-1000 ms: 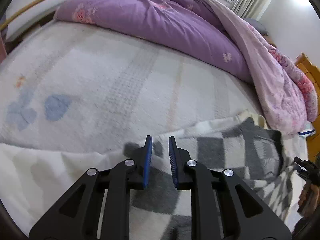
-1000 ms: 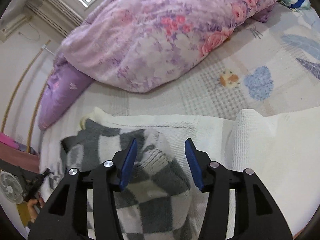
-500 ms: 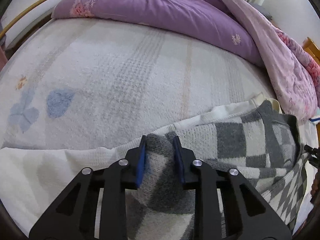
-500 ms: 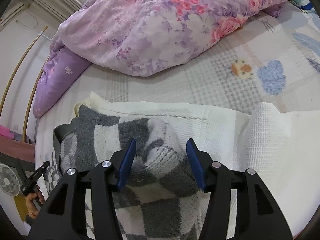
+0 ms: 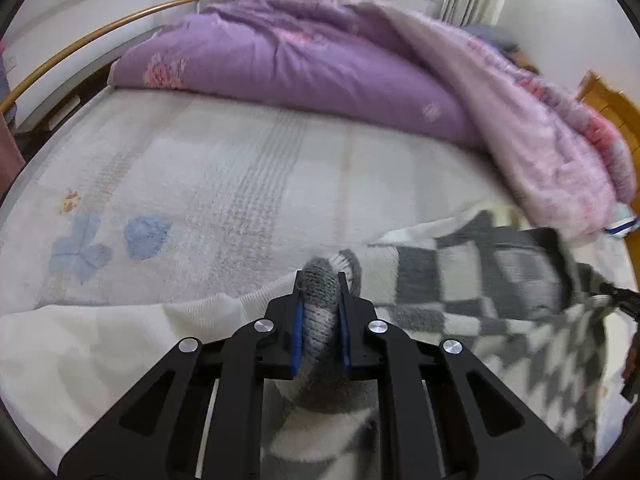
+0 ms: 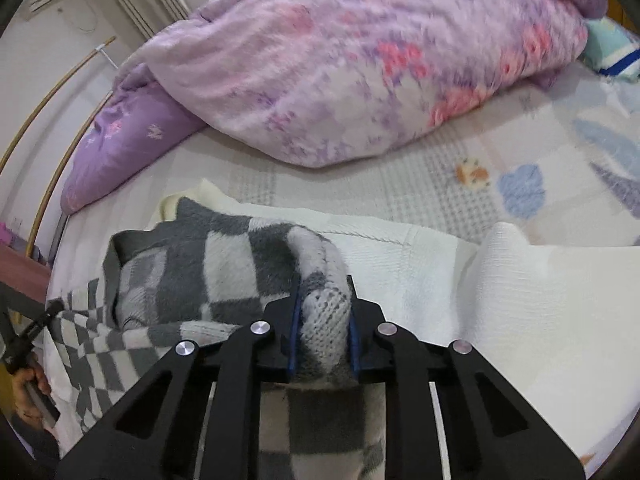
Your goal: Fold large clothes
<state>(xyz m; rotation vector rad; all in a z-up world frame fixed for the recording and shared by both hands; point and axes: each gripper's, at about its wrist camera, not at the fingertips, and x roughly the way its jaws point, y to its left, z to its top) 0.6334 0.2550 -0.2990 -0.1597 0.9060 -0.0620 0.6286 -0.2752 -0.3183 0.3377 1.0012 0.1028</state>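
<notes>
Your left gripper: just closed, pinching the checkered sweater.
Your right gripper: likewise, pinching it.
Progress: sweater gripped beside the quilt; folding remains.

Bed sheet ahead lies open; heaped purple quilt blocks far side; white blanket bunched near right.

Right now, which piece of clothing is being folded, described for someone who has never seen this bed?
Start at the bed, with a purple and pink quilt heaped at its far side. In front of the quilt lies a white knitted blanket. On it is the sweater, the only grey-and-white checked thing, pinched by the left gripper and right gripper.
</notes>
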